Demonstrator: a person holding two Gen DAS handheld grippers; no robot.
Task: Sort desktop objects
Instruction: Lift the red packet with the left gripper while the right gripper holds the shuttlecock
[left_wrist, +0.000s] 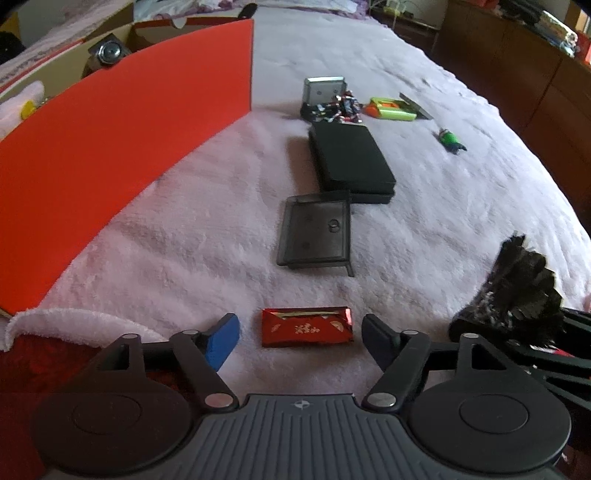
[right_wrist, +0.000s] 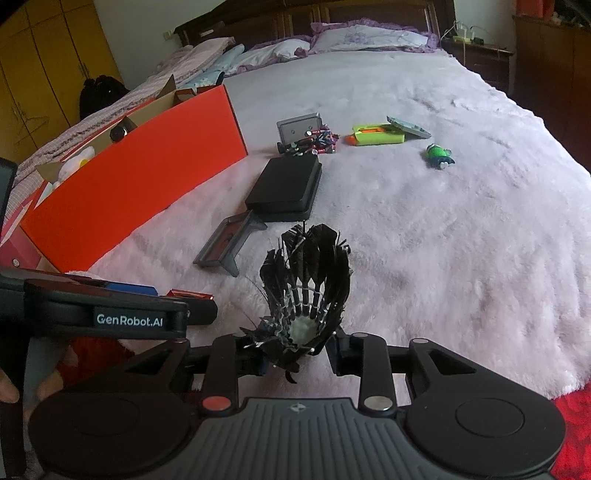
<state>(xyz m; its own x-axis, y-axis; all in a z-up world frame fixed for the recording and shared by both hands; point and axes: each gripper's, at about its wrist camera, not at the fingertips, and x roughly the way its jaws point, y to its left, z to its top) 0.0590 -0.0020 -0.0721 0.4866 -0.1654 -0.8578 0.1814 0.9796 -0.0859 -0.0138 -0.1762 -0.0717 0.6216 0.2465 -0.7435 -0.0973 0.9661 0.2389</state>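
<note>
The left gripper (left_wrist: 301, 334) is standing with its jaws apart on either side of a red packet (left_wrist: 306, 326), which is lying on the white blanket (left_wrist: 424, 236) without either pad touching it. The right gripper (right_wrist: 295, 349) is clamping the base of a black feathered shuttlecock (right_wrist: 306, 291). At twelve o'clock from the packet a grey tray (left_wrist: 316, 230) is lying, then a black case (left_wrist: 351, 160); at ten o'clock an orange box (left_wrist: 122, 140) is standing.

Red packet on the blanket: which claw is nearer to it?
Left. The left claw straddles the red packet, open around it; the right claw, beside it, holds a black shuttlecock.
</note>
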